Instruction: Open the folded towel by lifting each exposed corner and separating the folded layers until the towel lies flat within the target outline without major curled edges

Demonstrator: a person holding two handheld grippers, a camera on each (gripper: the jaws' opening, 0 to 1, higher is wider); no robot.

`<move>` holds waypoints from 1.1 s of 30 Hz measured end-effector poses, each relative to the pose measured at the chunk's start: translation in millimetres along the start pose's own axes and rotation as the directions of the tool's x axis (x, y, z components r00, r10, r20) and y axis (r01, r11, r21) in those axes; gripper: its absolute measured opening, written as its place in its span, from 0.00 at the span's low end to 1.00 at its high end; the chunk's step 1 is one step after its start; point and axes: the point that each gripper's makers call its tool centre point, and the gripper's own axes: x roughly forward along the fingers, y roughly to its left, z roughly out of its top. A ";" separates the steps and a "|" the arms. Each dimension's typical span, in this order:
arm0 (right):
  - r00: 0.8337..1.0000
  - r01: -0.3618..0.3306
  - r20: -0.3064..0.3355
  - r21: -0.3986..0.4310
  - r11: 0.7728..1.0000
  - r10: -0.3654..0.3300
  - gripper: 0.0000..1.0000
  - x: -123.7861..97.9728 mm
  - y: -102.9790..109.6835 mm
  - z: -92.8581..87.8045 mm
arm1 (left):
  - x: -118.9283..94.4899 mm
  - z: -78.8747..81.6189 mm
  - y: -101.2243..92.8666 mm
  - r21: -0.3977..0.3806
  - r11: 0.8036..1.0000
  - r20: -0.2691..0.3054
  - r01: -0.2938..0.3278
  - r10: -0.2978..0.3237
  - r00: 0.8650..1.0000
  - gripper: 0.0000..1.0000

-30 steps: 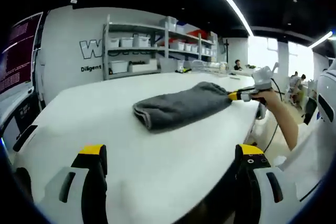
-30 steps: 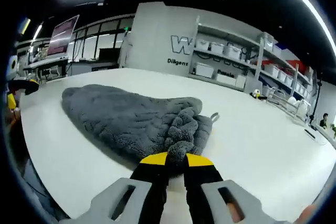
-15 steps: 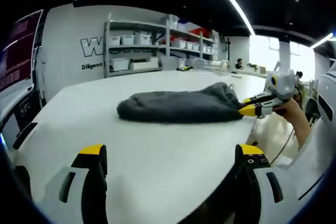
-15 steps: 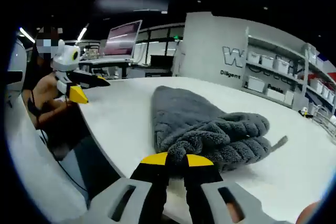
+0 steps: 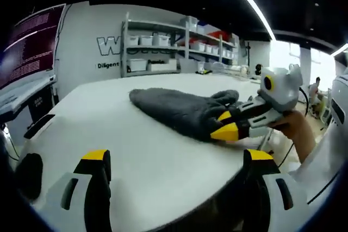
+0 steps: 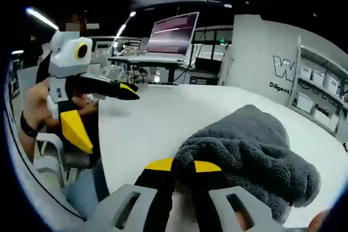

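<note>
The grey towel [image 5: 182, 110] lies bunched and folded on the white table [image 5: 109, 134]. In the left gripper view my right gripper [image 5: 224, 125] comes in from the right, shut on the towel's near corner, with a hand [image 5: 296, 129] behind it. My left gripper [image 5: 176, 161] is wide open, nothing between its jaws, short of the towel. In the right gripper view my right gripper [image 6: 184, 165] pinches a fluffy fold of the towel [image 6: 255, 150], which humps up to the right. My left gripper [image 6: 111, 120] shows at the left, open above the table's edge [image 6: 157, 118].
Shelves with white bins [image 5: 157, 52] stand against the wall beyond the table. A lit monitor [image 6: 171, 33] sits on a desk behind it. A seated person's arm [image 6: 32, 107] is at the table's edge. A dark screen [image 5: 27, 52] hangs at the left.
My right gripper has pulled the towel's corner across the table toward the near edge and the left gripper; the towel has turned and bunched. The left gripper has stayed open.
</note>
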 end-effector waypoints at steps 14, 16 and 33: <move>0.998 -0.052 0.017 -0.076 0.996 0.054 0.14 -4.0 29.5 26.1 | -24.3 -0.4 18.5 -0.011 0.997 0.009 -0.075 0.075 0.997 0.99; 0.994 -0.099 0.048 -0.052 0.994 0.101 0.20 -24.5 33.8 29.4 | -20.7 1.9 17.3 -0.008 0.998 0.012 -0.069 0.069 0.998 0.99; 0.932 0.362 -0.006 0.068 0.930 -0.363 0.69 -192.3 -134.7 -32.1 | 7.6 16.3 -9.9 0.063 0.997 -0.003 0.033 -0.033 0.999 0.99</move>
